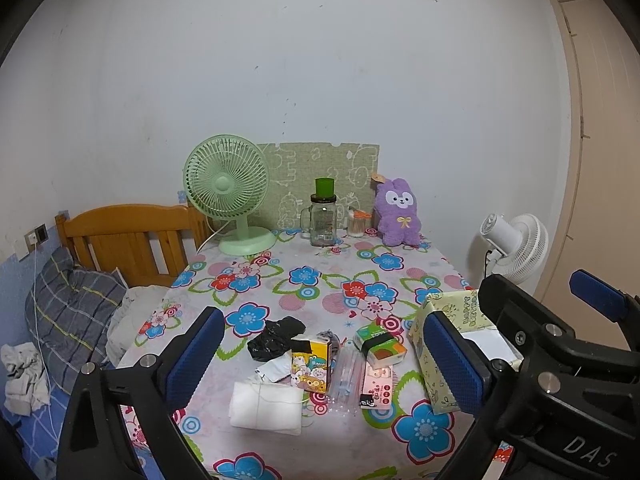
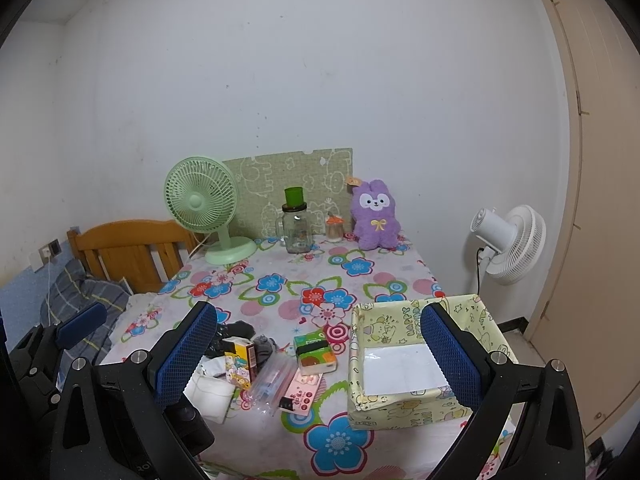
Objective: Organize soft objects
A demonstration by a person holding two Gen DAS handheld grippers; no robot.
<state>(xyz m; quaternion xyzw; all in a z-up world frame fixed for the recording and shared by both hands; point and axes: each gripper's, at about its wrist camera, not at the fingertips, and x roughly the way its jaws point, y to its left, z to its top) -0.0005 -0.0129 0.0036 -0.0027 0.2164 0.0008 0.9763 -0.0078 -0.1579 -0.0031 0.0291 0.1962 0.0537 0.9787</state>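
Your left gripper and right gripper both gaped wide, empty. The white folded cloth lay near the table's front edge, probably limp; pinch its thick fold.

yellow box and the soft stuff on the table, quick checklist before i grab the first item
1. Left gripper open and holding nothing: ok.
2. Right gripper open and holding nothing: ok.
3. Yellow box open on top, only a white sheet on its floor: ok.
4. White folded cloth at the near table edge, nothing lying on it: ok.
5. Black soft item free of the cartoon carton: cannot tell, the carton stands right against it.
6. Purple plush upright at the far edge, beside the glass jar: ok.
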